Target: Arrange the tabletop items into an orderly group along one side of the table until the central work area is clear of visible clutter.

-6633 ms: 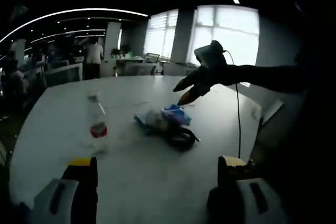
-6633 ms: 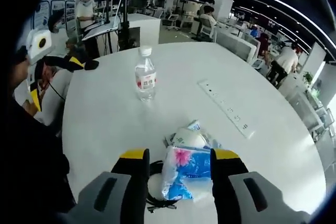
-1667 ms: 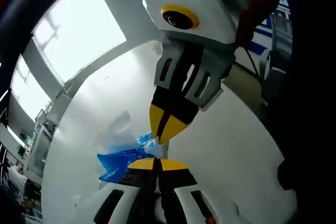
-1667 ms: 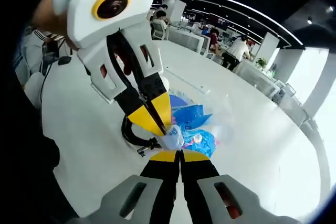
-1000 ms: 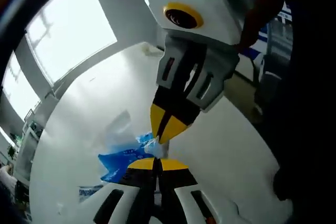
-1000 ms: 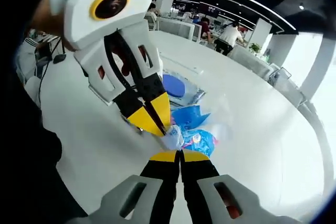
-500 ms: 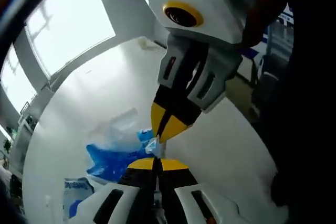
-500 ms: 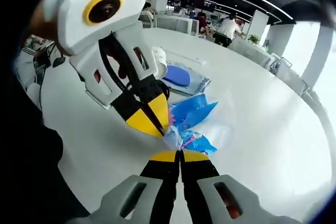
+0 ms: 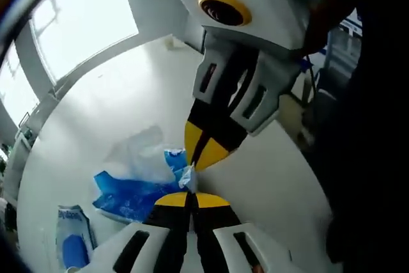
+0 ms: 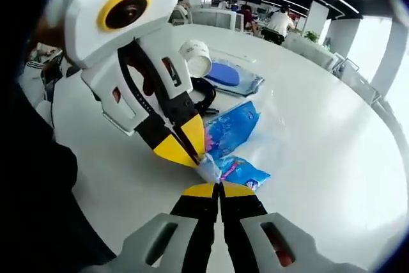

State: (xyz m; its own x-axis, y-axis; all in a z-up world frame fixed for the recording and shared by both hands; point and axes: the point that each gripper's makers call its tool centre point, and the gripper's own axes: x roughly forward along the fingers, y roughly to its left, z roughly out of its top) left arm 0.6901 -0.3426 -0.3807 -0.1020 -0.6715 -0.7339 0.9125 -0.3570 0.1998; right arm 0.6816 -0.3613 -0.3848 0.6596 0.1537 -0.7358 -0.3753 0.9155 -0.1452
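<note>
Left gripper view: the left tool (image 9: 190,197) is pressed together on a clear plastic bag (image 9: 137,155) holding blue packets, above a white round desk (image 9: 96,107) beside bright windows (image 9: 83,14). The right tool (image 9: 203,158) meets it tip to tip.

Right gripper view: the right tool (image 10: 218,190), jaws together, pinches the same bag (image 10: 246,142) over the desk (image 10: 332,158); a white roll (image 10: 195,57) and black cable (image 10: 206,91) lie beyond, in an open office.

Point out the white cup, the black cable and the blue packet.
white cup (image 10: 196,57), right gripper view, its rim.
black cable (image 10: 207,96), right gripper view, its loop.
blue packet (image 10: 231,129), right gripper view, its flat face.
</note>
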